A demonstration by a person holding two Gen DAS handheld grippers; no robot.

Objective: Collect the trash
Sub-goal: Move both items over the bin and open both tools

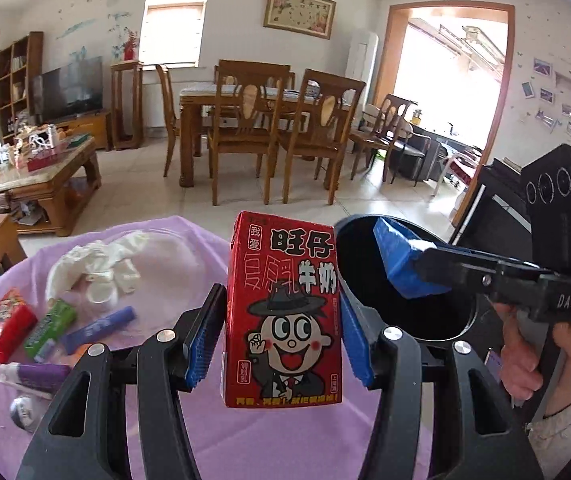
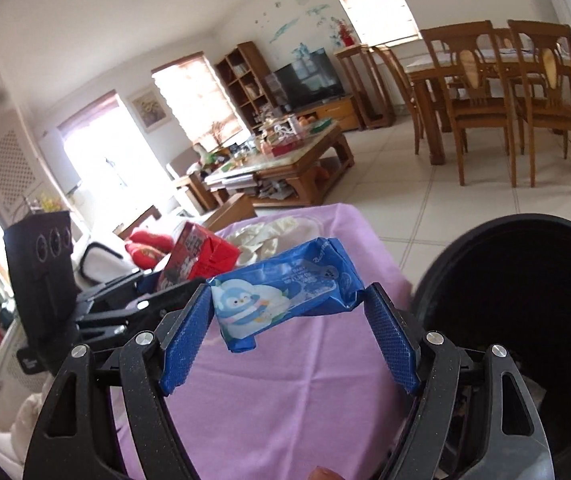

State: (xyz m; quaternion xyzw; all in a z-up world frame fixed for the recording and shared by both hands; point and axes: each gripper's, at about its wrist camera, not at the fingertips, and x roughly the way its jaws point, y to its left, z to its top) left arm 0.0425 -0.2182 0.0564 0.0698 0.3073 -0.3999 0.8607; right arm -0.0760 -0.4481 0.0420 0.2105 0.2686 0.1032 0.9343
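Here both tools are loaded at once: the left gripper (image 1: 281, 332) is clenched on a red rectangular milk carton with a cartoon boy (image 1: 283, 312), held upright with its long axis vertical, and the right gripper (image 2: 289, 316) pinches a soft blue plastic wipes packet with a penguin print (image 2: 285, 292) by its two ends, its long axis lying crosswise between the blue pads (image 2: 183, 344). Both items hang above the lilac tablecloth (image 2: 285, 400), clear of it. The round black trash bin (image 2: 525, 320) stands at the right edge of the table. In the left wrist view the blue packet already sits over the bin's dark mouth (image 1: 365, 280), so the right hand looks nearer and would probably drop first; the carton lies just left of the rim and needs a short carry rightward. Other litter is left on the cloth: a crumpled white tissue (image 1: 97, 264), a small red packet (image 1: 5, 324), a green gum box (image 1: 49, 328) and a purple tube (image 1: 33, 376)
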